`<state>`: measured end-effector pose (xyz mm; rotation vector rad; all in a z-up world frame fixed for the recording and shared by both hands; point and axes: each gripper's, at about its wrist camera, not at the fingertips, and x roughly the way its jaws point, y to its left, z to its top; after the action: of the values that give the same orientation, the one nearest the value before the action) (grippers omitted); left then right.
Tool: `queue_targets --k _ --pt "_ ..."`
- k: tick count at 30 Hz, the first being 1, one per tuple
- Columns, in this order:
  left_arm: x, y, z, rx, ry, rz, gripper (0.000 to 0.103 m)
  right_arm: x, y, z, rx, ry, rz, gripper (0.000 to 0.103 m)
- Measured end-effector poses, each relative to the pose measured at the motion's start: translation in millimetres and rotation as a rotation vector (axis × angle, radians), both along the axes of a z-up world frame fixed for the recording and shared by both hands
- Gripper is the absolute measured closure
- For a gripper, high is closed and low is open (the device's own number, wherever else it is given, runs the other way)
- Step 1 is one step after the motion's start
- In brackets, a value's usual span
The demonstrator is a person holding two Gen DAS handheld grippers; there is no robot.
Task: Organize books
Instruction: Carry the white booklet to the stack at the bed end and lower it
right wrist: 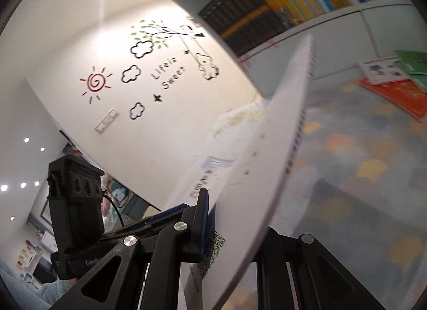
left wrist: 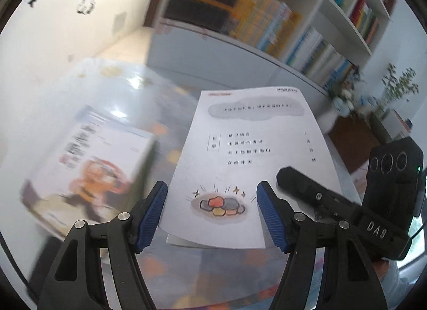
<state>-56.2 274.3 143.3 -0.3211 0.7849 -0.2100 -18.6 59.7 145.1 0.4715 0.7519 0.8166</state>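
Right hand-held gripper [right wrist: 226, 232] is clamped on the white book's [left wrist: 240, 160] near corner — lifted off the bench [left wrist: 128, 91], long axis pointing away; left hand-held gripper [left wrist: 212, 214] gapes beneath it, empty.

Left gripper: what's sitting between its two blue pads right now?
In the left wrist view, the white booklet shows in the gap of the left gripper, with neither pad touching it. The right gripper pinches its right edge.

Both wrist views face table [left wrist: 128, 91] and bookshelf [left wrist: 267, 51].
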Motion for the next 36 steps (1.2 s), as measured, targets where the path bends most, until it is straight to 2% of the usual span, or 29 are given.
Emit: queue_targets --k 3,9,15,21,28,36 --pt "-0.3 31.5 1.7 0.033 0.0 0.045 0.037 2.9 34.0 -7.4 0.057 0.011 0.049 0.089" --pt "-0.7 89.6 -12.4 0.092 0.037 0.115 0.037 3.4 111.0 -33.0 0.095 0.052 0.114 0.089" --pt "10.6 136.4 -39.4 0.067 0.094 0.168 0.037 14.5 160.0 -68.7 0.137 0.132 0.112 0.089" --pt "25.1 142.3 -50.5 0.124 0.137 0.121 0.037 19.2 175.2 -91.2 0.133 0.198 0.062 0.09" --pt "30.1 140.7 -58.2 0.128 0.154 0.085 0.037 20.1 171.7 -94.9 0.115 0.25 0.01 0.089" --pt "28.3 148.5 -61.8 0.122 0.168 0.093 0.037 17.3 178.2 -94.2 0.091 0.278 0.01 0.089"
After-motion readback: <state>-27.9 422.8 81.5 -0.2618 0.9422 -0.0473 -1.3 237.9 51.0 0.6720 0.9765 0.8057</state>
